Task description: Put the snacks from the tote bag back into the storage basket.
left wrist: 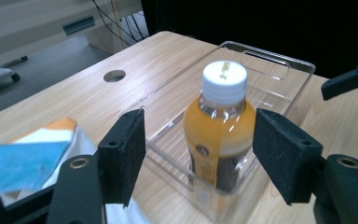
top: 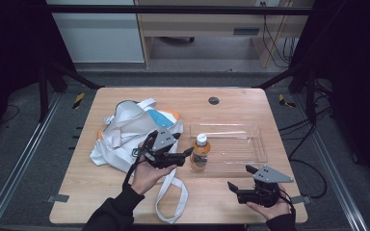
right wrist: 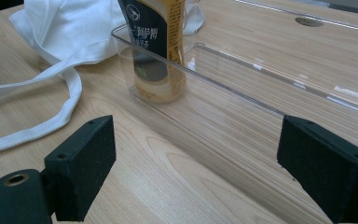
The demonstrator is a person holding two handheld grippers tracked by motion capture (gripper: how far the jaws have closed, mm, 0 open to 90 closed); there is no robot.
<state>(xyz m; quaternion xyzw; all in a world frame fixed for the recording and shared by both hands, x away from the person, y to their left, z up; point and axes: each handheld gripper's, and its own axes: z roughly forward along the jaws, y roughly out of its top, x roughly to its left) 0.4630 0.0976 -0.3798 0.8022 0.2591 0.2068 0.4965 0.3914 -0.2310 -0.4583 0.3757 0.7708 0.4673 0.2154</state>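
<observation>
Left gripper point(left wrist: 199, 154) jaws wide around bottle point(left wrist: 219, 126)

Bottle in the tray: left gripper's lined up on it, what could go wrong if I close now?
1. The bottle stands upright at the near corner of the clear tray; the open left gripper could clip the tray wall and shove the light tray.
2. A tall, narrow bottle may tip if one pad touches first.
3. The white bag strap lies under the left forearm and could snag.
</observation>
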